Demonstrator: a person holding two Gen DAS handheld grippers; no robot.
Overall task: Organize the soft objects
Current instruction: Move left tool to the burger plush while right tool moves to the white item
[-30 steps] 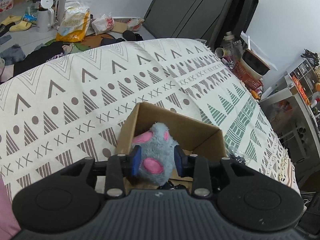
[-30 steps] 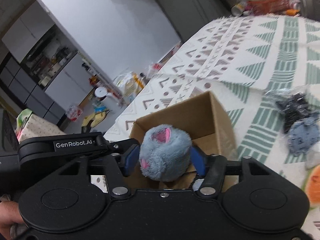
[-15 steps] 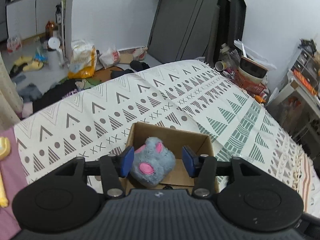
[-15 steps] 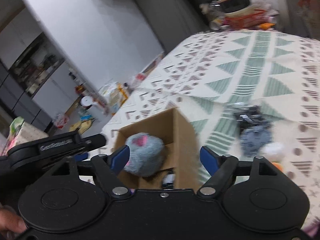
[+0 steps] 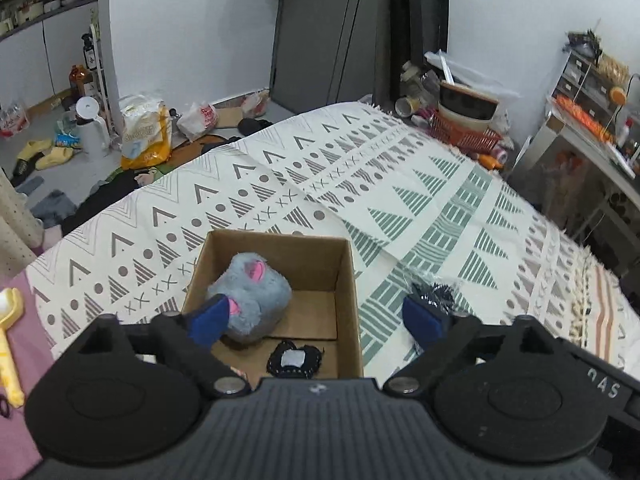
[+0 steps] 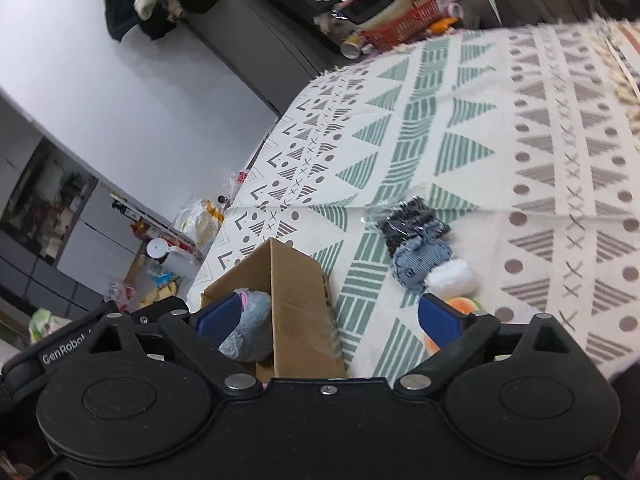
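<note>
A grey plush toy (image 5: 252,300) with pink ears lies inside the open cardboard box (image 5: 344,280) on the patterned bedspread (image 5: 280,184). A black patch with a white square (image 5: 294,360) rests on the box floor beside it. My left gripper (image 5: 316,318) hovers open above the box, its left finger near the plush. My right gripper (image 6: 330,320) is open too, straddling the right wall of the box (image 6: 296,300), with the plush (image 6: 250,332) by its left finger. To the right lie a dark packet (image 6: 412,216), a denim piece (image 6: 420,260), a white fluffy item (image 6: 452,276) and an orange plush (image 6: 460,306).
A yellow toy (image 5: 10,340) lies on pink cloth at the left. An orange basket with bowls (image 5: 464,132) and shelves (image 5: 592,92) crowd the bed's far right. Bags, a kettle and slippers (image 5: 52,156) litter the floor beyond the far-left edge.
Both grippers opened and let go of the grey plush, which dropped into the box. Both pulled up and back; the right one swung right toward the loose items.
</note>
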